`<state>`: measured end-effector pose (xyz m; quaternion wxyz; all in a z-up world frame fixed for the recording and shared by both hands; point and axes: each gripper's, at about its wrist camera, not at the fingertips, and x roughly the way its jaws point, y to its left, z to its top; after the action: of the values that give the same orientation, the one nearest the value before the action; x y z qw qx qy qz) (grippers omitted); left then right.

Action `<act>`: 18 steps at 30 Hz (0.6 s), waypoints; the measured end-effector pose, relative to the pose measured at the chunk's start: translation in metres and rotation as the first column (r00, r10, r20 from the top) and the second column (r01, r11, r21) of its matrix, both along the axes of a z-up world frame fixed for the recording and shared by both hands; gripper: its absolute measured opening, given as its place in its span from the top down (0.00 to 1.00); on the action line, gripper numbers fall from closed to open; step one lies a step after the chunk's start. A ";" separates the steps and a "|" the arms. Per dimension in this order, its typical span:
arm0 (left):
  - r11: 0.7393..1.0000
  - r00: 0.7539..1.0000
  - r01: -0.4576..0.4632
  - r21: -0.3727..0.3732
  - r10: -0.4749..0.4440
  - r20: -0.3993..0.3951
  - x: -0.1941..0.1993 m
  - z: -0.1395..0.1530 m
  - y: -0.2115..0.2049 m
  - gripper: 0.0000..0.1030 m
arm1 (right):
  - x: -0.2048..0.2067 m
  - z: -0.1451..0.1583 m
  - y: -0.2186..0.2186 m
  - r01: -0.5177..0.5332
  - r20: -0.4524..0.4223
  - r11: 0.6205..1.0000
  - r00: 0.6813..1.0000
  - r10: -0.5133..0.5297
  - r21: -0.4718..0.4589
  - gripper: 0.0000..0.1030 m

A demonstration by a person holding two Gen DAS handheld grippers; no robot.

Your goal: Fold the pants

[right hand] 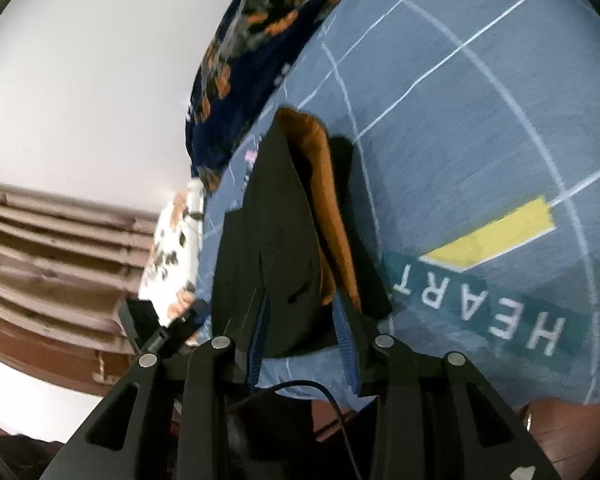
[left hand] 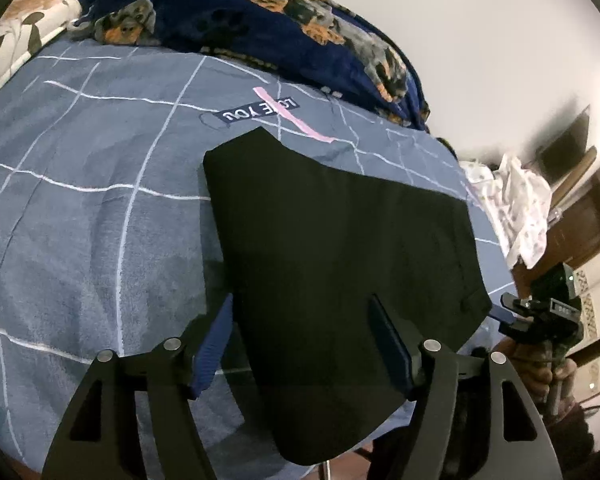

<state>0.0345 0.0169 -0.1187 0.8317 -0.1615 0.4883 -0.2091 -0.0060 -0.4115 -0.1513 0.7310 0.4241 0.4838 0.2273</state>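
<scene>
Black pants [left hand: 340, 264] lie folded flat on the blue bedspread [left hand: 92, 208], one end hanging over the near bed edge. My left gripper [left hand: 300, 312] is open just above them, one finger [left hand: 214, 340] over the bedspread and one over the cloth. In the right wrist view the pants [right hand: 276, 240] show an orange lining [right hand: 328, 200] at their edge. My right gripper [right hand: 300, 316] is open at the pants' near corner, its fingers on either side of the cloth edge. It also shows at the right of the left wrist view [left hand: 540, 312].
A dark blue dog-print blanket [left hand: 260, 20] is piled at the far side of the bed. A floral pillow [left hand: 24, 36] lies at the far left. White patterned cloth [left hand: 516, 208] hangs off the right. A brown slatted headboard [right hand: 52, 248] stands beside the bed.
</scene>
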 end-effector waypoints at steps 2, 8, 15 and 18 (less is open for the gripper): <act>1.000 1.000 -0.007 0.010 0.007 -0.013 0.000 -0.003 0.001 0.33 | 0.001 0.002 0.002 0.006 0.013 1.000 1.000 -0.005 -0.021 0.76; 0.999 1.000 -0.018 0.031 0.019 -0.011 -0.002 -0.006 0.003 0.33 | -0.002 0.015 0.007 0.010 0.054 0.998 0.998 -0.007 -0.057 0.90; 0.998 0.999 -0.003 0.057 0.001 0.034 -0.005 0.001 -0.001 0.33 | -0.025 0.017 0.002 0.055 0.053 0.998 0.997 -0.053 -0.043 0.99; 0.998 0.999 0.005 0.065 -0.007 0.035 -0.005 0.000 -0.003 0.30 | -0.029 0.000 -0.010 0.087 -0.002 0.995 0.996 -0.087 -0.045 0.98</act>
<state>0.0292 0.0135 -0.1185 0.8445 -0.1293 0.4804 -0.1984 -0.0353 -0.4218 -0.1516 0.7485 0.4287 0.4715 0.1833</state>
